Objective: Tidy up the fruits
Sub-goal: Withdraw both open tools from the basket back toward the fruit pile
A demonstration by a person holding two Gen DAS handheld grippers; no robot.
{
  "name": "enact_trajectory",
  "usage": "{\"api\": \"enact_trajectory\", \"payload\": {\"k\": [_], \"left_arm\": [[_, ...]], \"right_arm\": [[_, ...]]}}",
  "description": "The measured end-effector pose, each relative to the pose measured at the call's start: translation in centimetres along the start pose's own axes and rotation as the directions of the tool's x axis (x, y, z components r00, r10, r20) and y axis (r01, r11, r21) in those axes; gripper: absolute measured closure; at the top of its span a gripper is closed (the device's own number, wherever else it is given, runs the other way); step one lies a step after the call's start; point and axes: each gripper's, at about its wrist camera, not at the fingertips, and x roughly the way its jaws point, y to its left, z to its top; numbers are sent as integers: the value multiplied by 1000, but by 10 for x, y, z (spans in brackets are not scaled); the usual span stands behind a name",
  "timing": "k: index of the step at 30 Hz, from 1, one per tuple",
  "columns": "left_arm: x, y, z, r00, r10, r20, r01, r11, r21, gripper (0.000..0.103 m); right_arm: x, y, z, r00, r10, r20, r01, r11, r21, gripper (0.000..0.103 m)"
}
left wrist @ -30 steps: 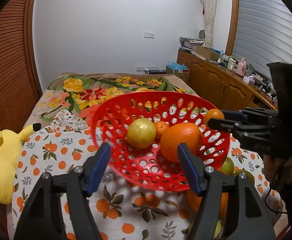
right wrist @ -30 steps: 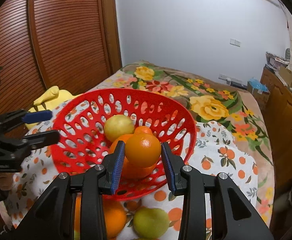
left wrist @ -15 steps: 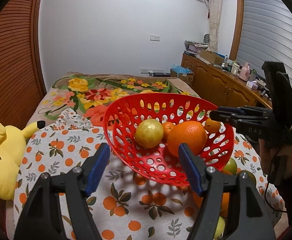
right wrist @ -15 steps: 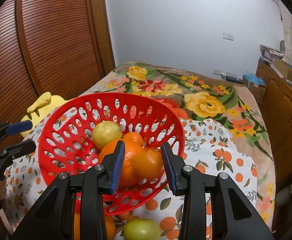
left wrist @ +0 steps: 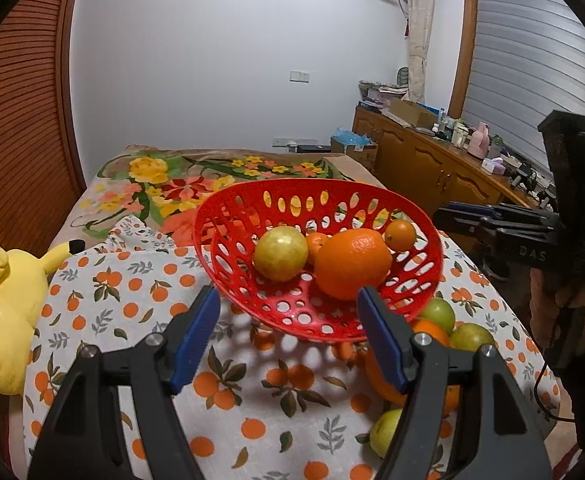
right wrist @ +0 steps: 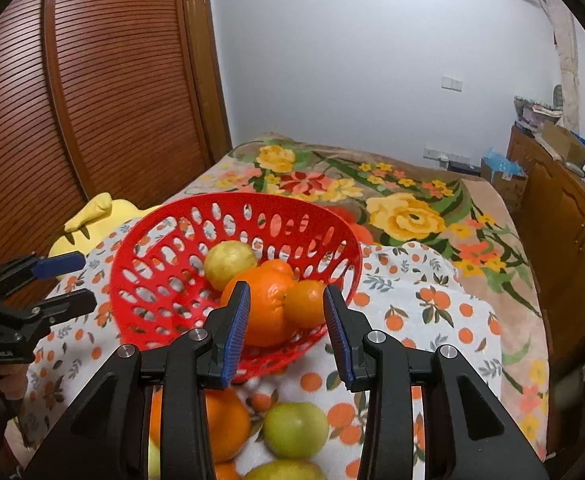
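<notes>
A red perforated basket (left wrist: 252, 200) (right wrist: 180, 216) stands on the orange-print cloth. It holds a yellow-green fruit (left wrist: 280, 254) (right wrist: 230, 259), a large orange (left wrist: 352, 264) (right wrist: 266, 308) and small oranges (left wrist: 400, 235) (right wrist: 306, 303). My left gripper (left wrist: 288, 334) is open and empty, in front of the basket's near rim. My right gripper (right wrist: 286, 330) is open and empty, drawn back from the basket's near rim. It also shows in the left wrist view (left wrist: 492, 220) to the right of the basket.
Loose oranges (right wrist: 220, 420) and green fruits (right wrist: 295, 424) (left wrist: 436, 314) lie on the cloth (left wrist: 132, 308) beside the basket. A yellow plush toy (left wrist: 4, 312) lies at the left edge. A wooden cabinet (left wrist: 424, 168) stands at the right, a slatted wardrobe (right wrist: 112, 80) at the left.
My right gripper has let go of a small orange into the basket and pulled back. My left gripper has drawn back and up a little, still open.
</notes>
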Motion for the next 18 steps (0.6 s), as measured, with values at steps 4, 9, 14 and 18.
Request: {"api": "enact_trajectory", "payload": {"k": [4,9,14,18], "left_arm": [[-10,-6,-7,1000,-9,4,9,1000,2,32],[-23,-18,-16,1000,-21,7,21,1000,14,32],[-34,-30,-29,999,-35,4,35,999,23,32],[-39,-39,-41,999,-42,-8,42,999,32,32]], "right_arm": [[-20,4,-11,1000,6,16,-7,1000,15,61],[-44,11,-28,999,7,31,-8,1000,25,60],[-65,18,-47,999,6,40,-7,999,31,57],[-76,24,-65,999,5,34,-6,999,34,57]]}}
